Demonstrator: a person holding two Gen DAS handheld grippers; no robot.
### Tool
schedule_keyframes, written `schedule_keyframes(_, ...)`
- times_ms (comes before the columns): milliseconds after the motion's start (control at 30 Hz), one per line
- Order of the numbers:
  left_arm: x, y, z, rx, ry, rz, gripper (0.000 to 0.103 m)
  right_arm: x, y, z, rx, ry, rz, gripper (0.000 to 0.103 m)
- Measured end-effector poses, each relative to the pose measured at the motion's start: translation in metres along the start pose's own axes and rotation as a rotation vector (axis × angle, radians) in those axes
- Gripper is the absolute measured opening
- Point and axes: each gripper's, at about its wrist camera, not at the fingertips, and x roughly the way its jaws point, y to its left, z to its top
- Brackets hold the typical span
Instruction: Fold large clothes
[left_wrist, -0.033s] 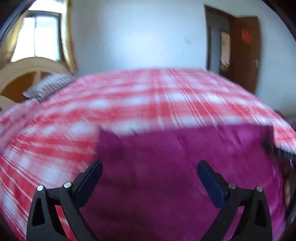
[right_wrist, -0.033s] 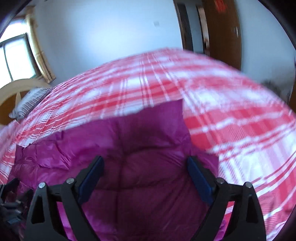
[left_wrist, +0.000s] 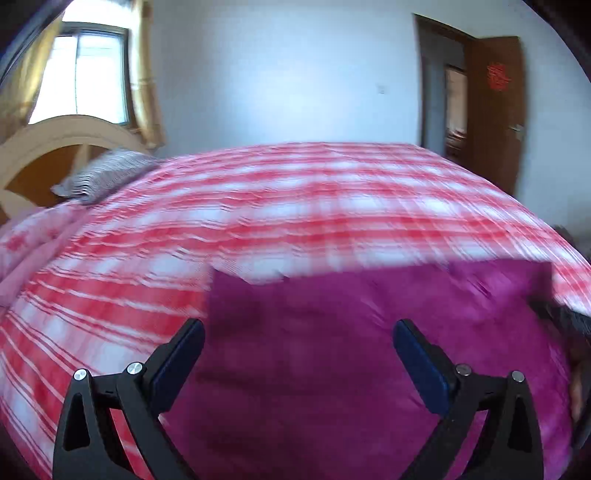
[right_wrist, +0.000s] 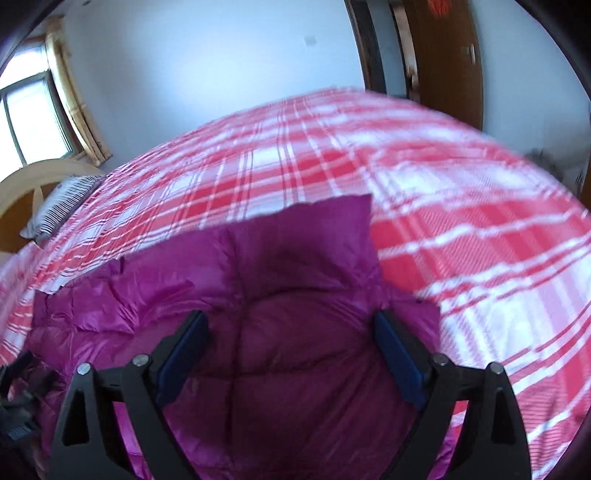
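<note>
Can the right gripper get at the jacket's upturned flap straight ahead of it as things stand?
Probably yes. The right gripper is open with nothing between its jaws, and the magenta quilted jacket lies directly ahead on the plaid bedspread, with its raised flap unobstructed.

We hold the right gripper (right_wrist: 291, 354) above the magenta quilted jacket (right_wrist: 280, 295), jaws spread wide with nothing gripped; the jacket lies on the red plaid bedspread (right_wrist: 461, 221).
</note>
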Motion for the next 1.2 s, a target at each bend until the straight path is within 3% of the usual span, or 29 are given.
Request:
schedule_keyframes(133, 0.059, 0.031, 0.000, -0.091, 0.183, 0.084, 0.102, 0.005, 0.004, -0.001, -0.020, 0.017, -0.013, 0.094)
schedule_keyframes(200, 0.082, 0.041, -0.012, -0.169, 0.266, 0.026, 0.102, 0.004, 0.003, -0.003, -0.015, 0.019, -0.010, 0.094)
schedule_keyframes(267, 0.086, 0.043, -0.014, -0.205, 0.259, 0.016, 0.102, 0.004, 0.003, -0.004, -0.021, 0.028, -0.023, 0.095)
schedule_keyframes(433, 0.089, 0.039, -0.017, -0.189, 0.266, 0.019, 0.102, 0.013, 0.013, -0.003, -0.071, 0.056, -0.084, 0.097)
schedule_keyframes(600, 0.062, 0.053, -0.018, -0.219, 0.239, -0.037, 0.102, -0.004, 0.026, -0.003, -0.104, 0.026, -0.160, 0.093)
schedule_keyframes(733, 0.007, 0.068, -0.024, -0.261, 0.159, -0.087, 0.102, -0.042, 0.065, -0.013, -0.163, -0.021, -0.050, 0.093)
schedule_keyframes(833, -0.033, 0.082, -0.040, -0.254, 0.126, -0.096, 0.102, -0.053, 0.101, -0.025, -0.270, -0.029, -0.019, 0.093)
schedule_keyframes(933, -0.054, 0.102, -0.065, -0.308, 0.136, -0.114, 0.102, -0.042, 0.118, -0.036, -0.303, 0.013, -0.020, 0.093)
schedule_keyframes(1033, -0.055, 0.108, -0.091, -0.331, 0.177, -0.137, 0.102, -0.019, 0.125, -0.051, -0.359, 0.053, -0.091, 0.093)
schedule_keyframes(1200, -0.048, 0.094, -0.111, -0.342, 0.199, -0.218, 0.102, -0.005, 0.122, -0.061, -0.377, 0.045, -0.124, 0.100)
